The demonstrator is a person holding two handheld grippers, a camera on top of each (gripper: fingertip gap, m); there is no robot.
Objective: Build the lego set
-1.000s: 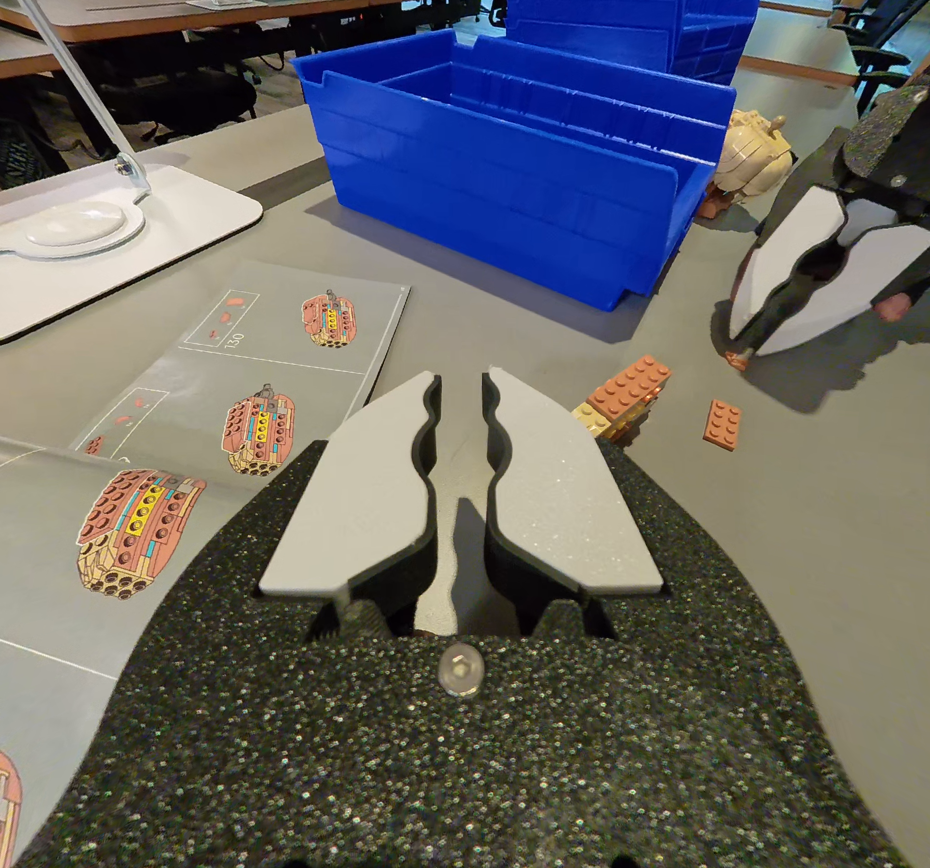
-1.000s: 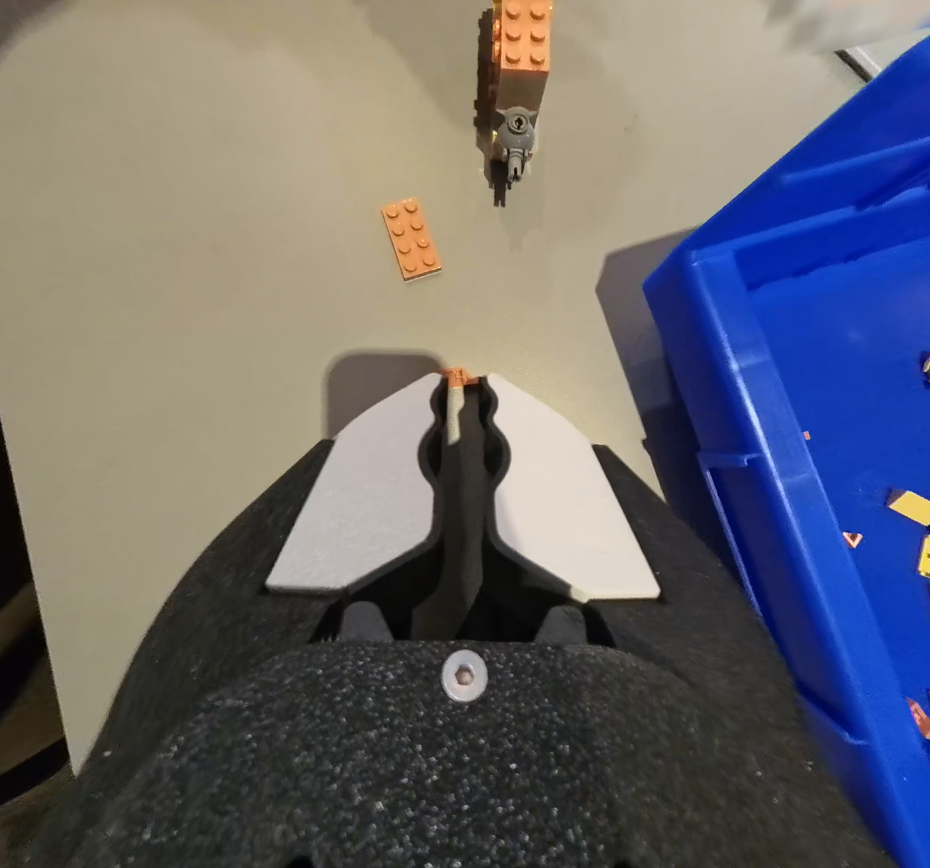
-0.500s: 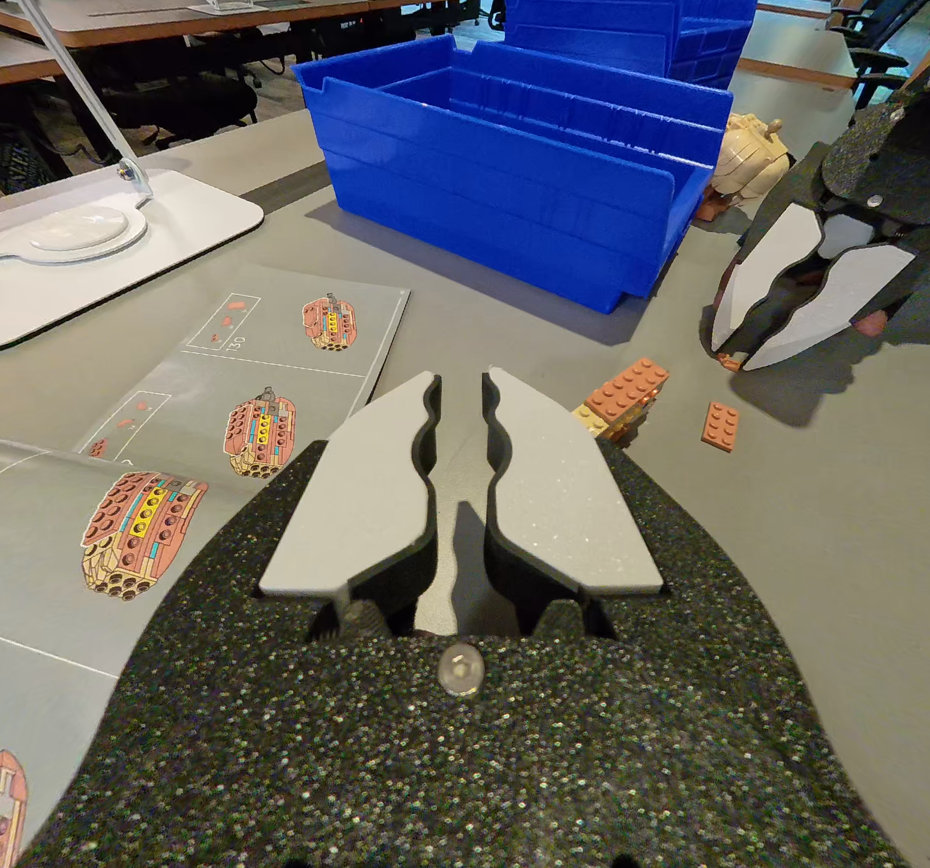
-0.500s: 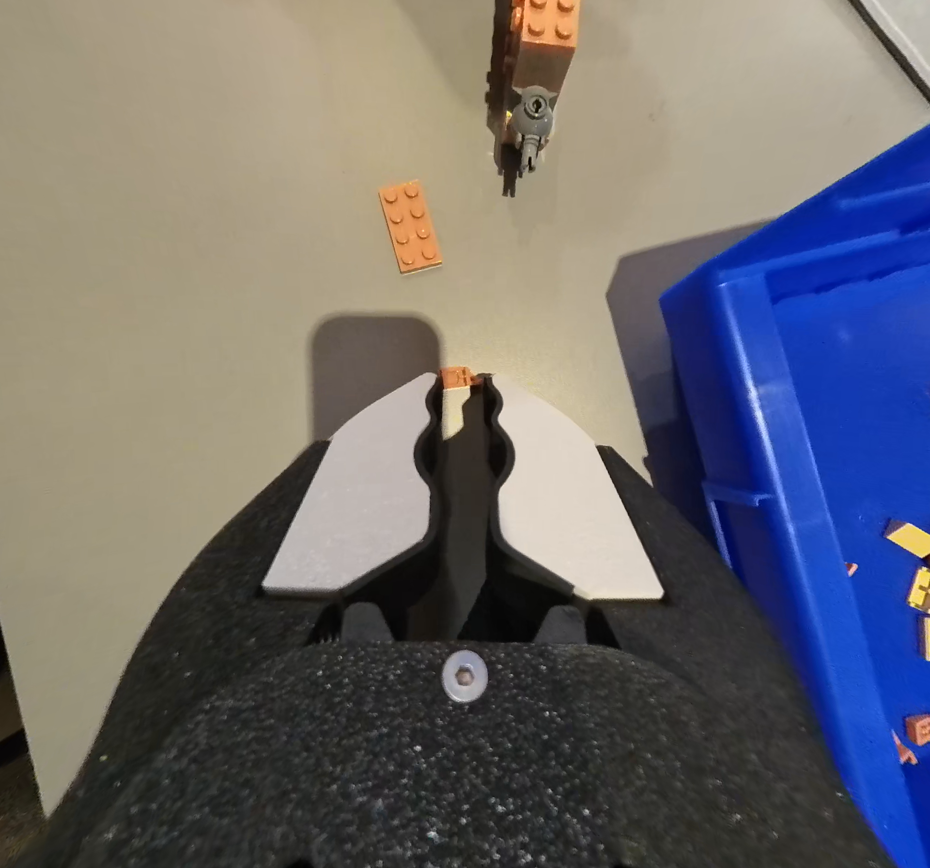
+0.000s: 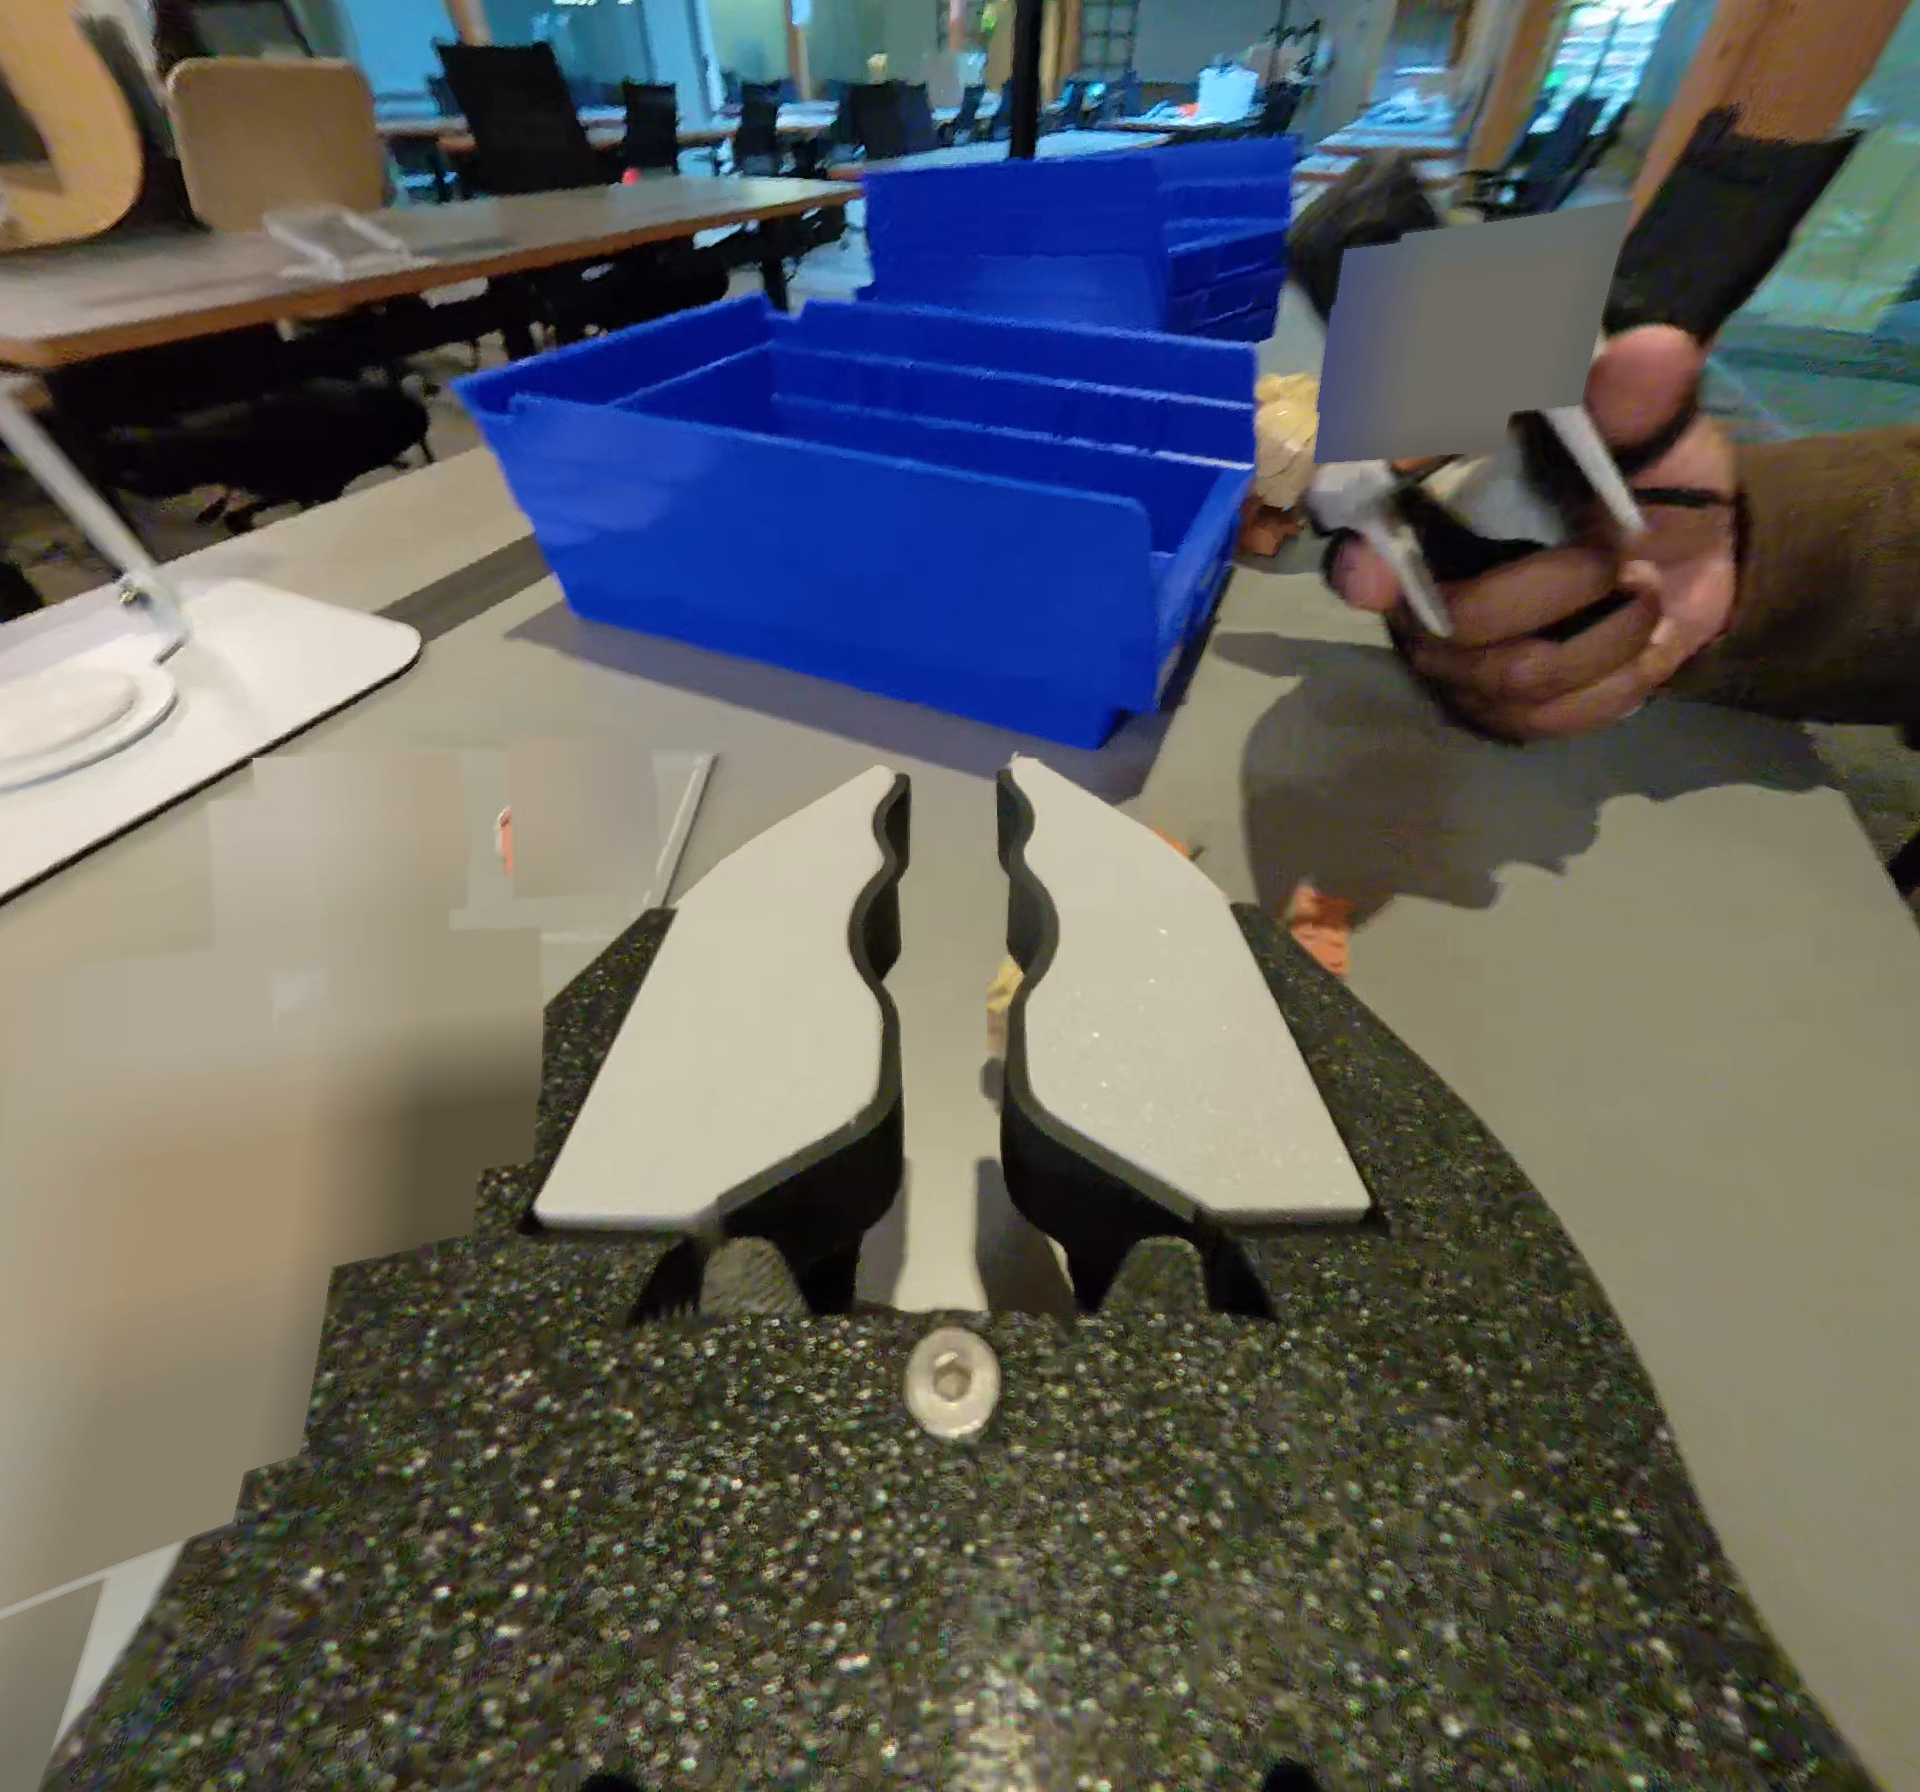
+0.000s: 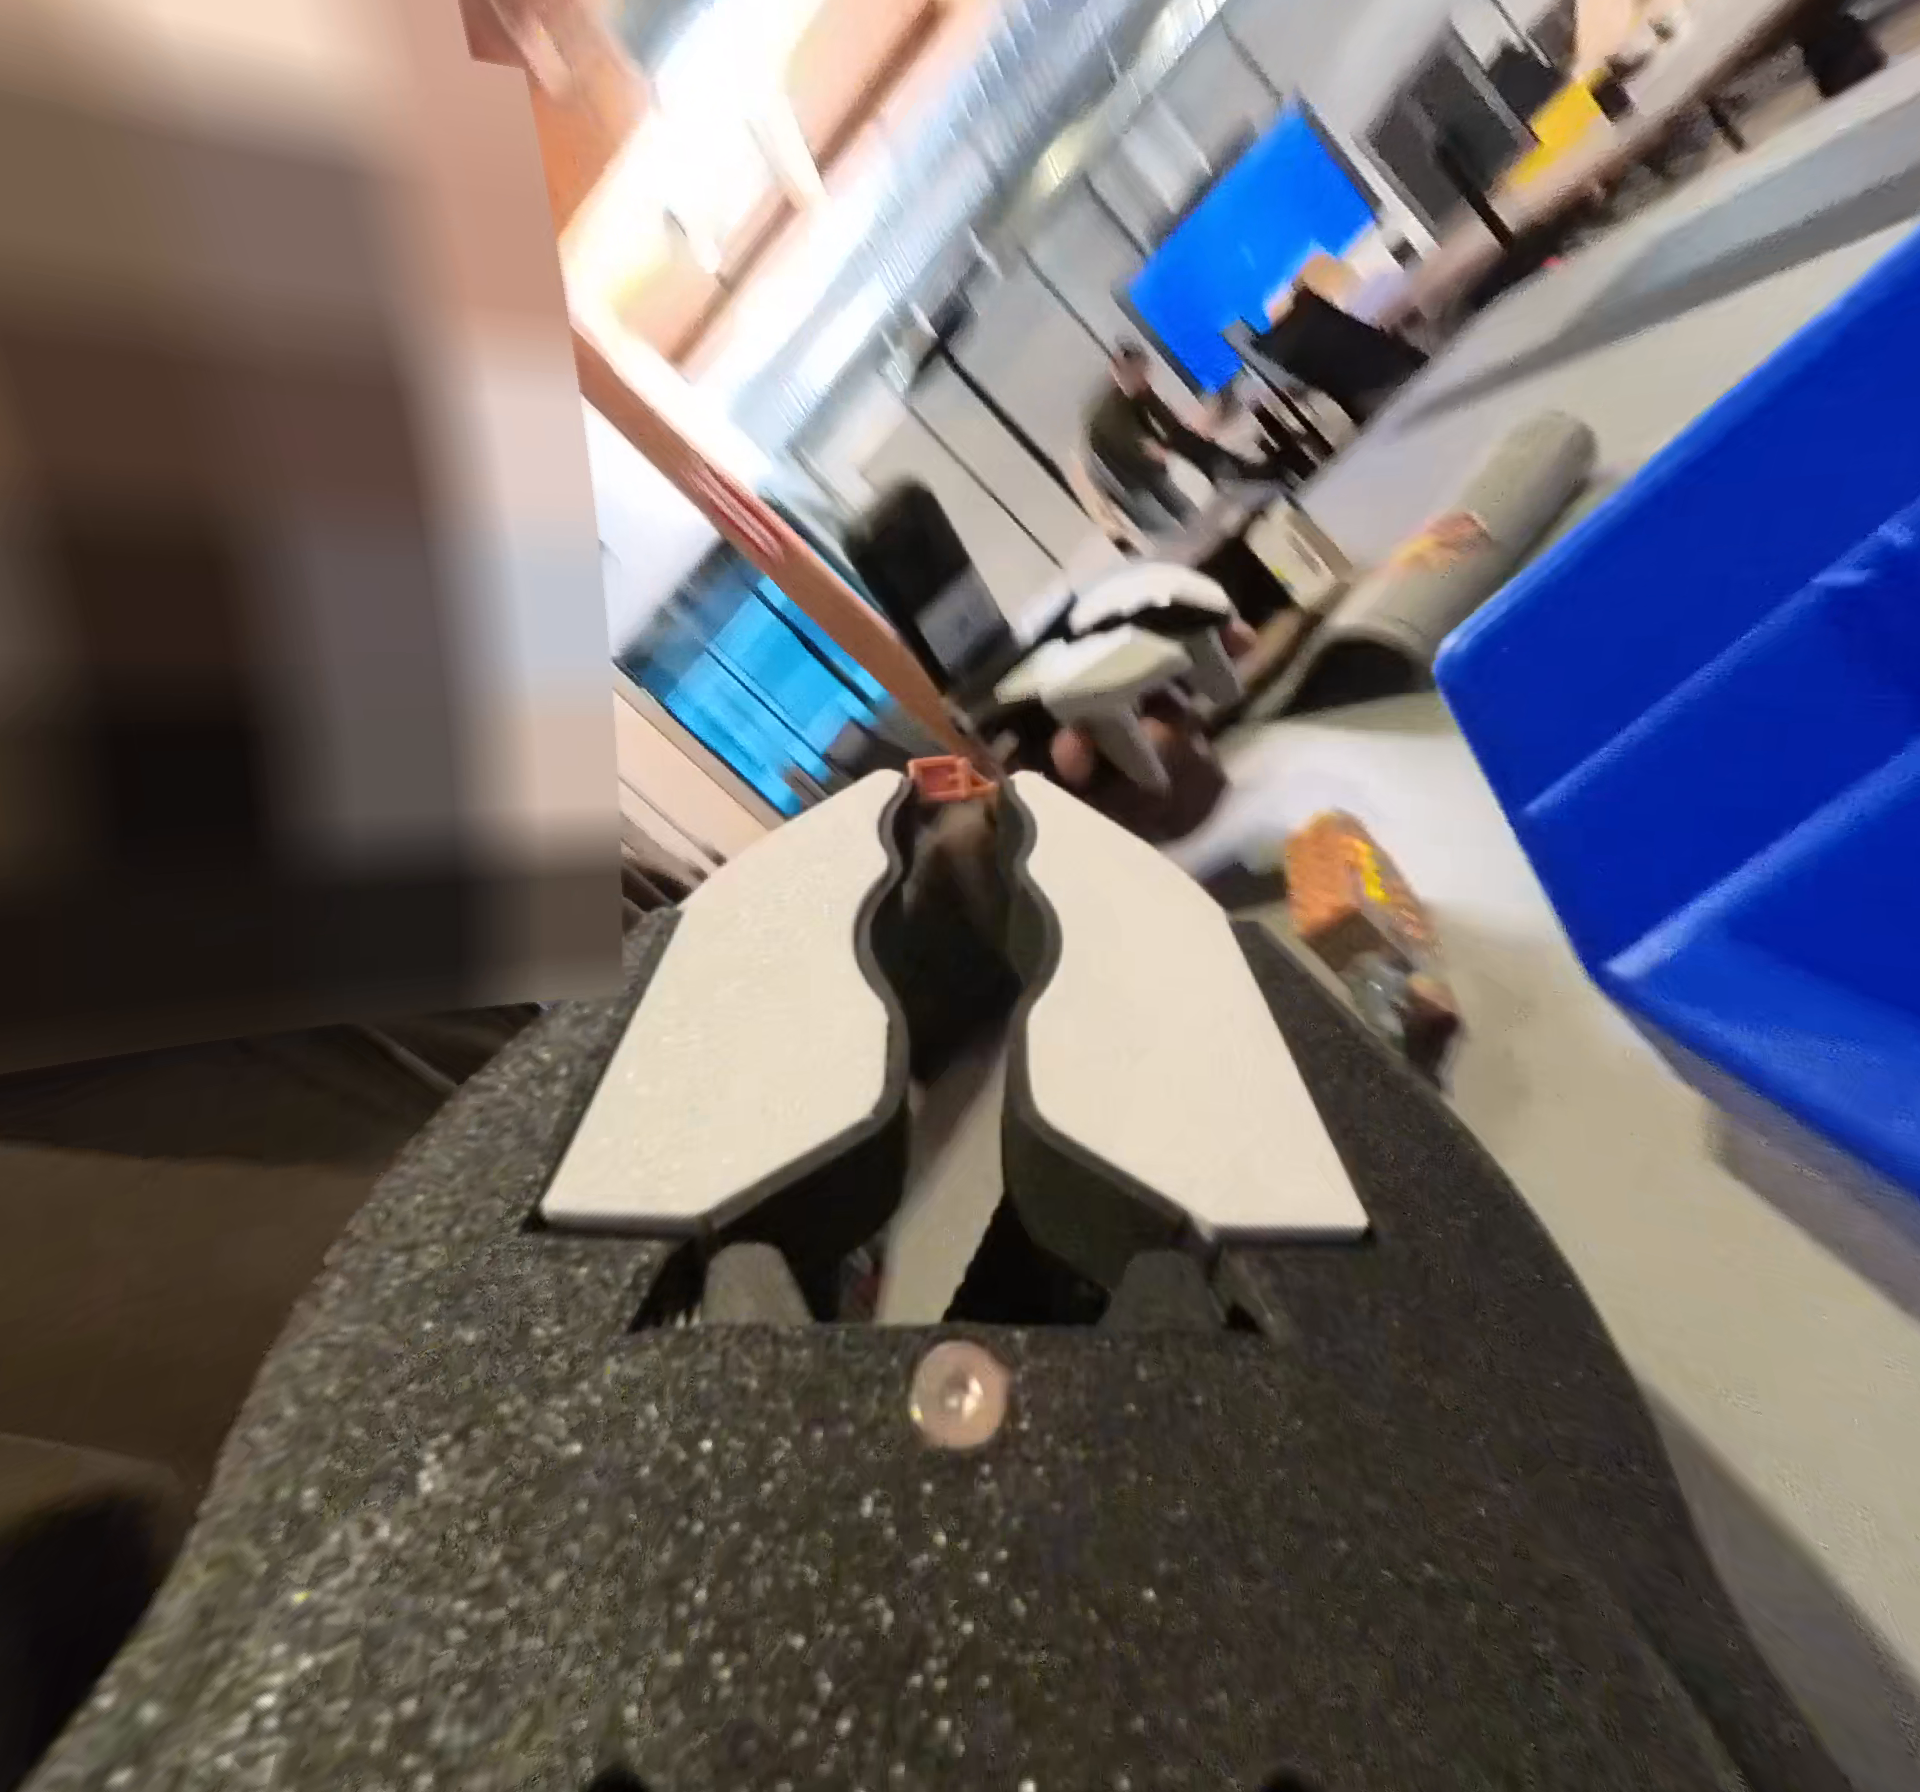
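Note:
My left gripper (image 5: pixel 953 774) is open with a narrow gap and holds nothing, low over the grey table. The orange and tan lego assembly (image 6: pixel 1351 895) lies on the table; in the left wrist view only a tan sliver (image 5: pixel 1001 989) shows between the fingers. A small orange plate (image 5: pixel 1320 914) lies right of them. My right gripper (image 6: pixel 954 788) is shut on a tiny orange piece (image 6: pixel 943 778) at its tips, raised and pointing across the table. It shows in the left wrist view (image 5: pixel 1496 516), held in a hand. The left gripper shows far off (image 6: pixel 1101 667).
A blue bin (image 5: pixel 852 537) stands behind the work spot, also at the right of the right wrist view (image 6: pixel 1714 755), with more blue bins (image 5: pixel 1081 236) stacked behind. A white lamp base (image 5: pixel 239 662) sits at the left. A tan lego model (image 5: pixel 1283 438) stands behind the bin. Across from one pair of fingers to the other is roughly 12 cm. The left tips stand about 35 cm off the white lamp base (image 5: pixel 239 662).
My right gripper has lifted from pointing down at the table and swung up level, still holding the tiny orange piece. My left gripper has moved forward, so its fingers now hide the assembly.

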